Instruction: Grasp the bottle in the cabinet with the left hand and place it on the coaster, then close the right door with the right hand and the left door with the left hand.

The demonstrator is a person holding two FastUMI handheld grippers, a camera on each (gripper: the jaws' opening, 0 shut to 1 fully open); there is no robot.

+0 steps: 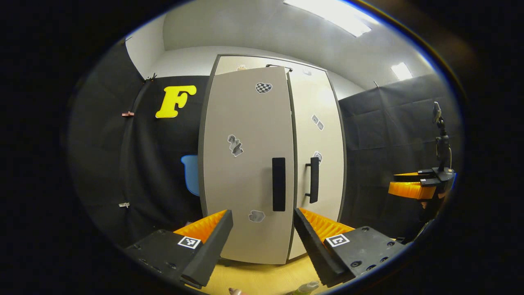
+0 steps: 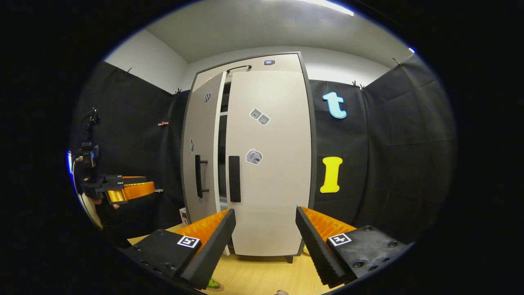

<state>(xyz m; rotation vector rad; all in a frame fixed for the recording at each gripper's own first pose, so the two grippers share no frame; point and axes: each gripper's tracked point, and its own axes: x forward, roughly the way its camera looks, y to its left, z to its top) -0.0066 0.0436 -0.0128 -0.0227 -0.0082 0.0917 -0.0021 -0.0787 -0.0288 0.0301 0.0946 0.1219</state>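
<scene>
Left gripper view looks at the cabinet (image 1: 272,164) from the front: my left gripper (image 1: 263,241) has its fingers (image 1: 213,246) spread wide with nothing between them, hanging just in front of the left door (image 1: 245,164), not touching it. That door stands nearly shut, its flat black handle (image 1: 278,184) beside the bar handle (image 1: 313,180) of the right door (image 1: 317,164), which lies flush. At the near edge of the yellow surface (image 1: 262,278), just below my right-hand finger, the top of the bottle (image 1: 307,288) pokes into sight; whether a coaster lies under it I cannot tell from here. Off to the right of this view, my other gripper (image 1: 413,186) floats well apart from the cabinet, against the black cloth wall (image 1: 380,135). Right gripper view adds the dark gap (image 2: 222,143) between the two doors, where the left door (image 2: 200,155) sits a little ajar, and a shelf edge shows inside. My right gripper (image 2: 266,241) also has its fingers (image 2: 215,246) wide and holding nothing, before the right door (image 2: 270,164) and clear of it. At the near edge of the surface (image 2: 262,274) in this view, a bit of green on a round mat, perhaps the coaster (image 2: 213,284), shows beneath my left-hand finger. At the left of this view my left gripper (image 2: 131,190) hangs with a hand behind it, near the left door's side.
</scene>
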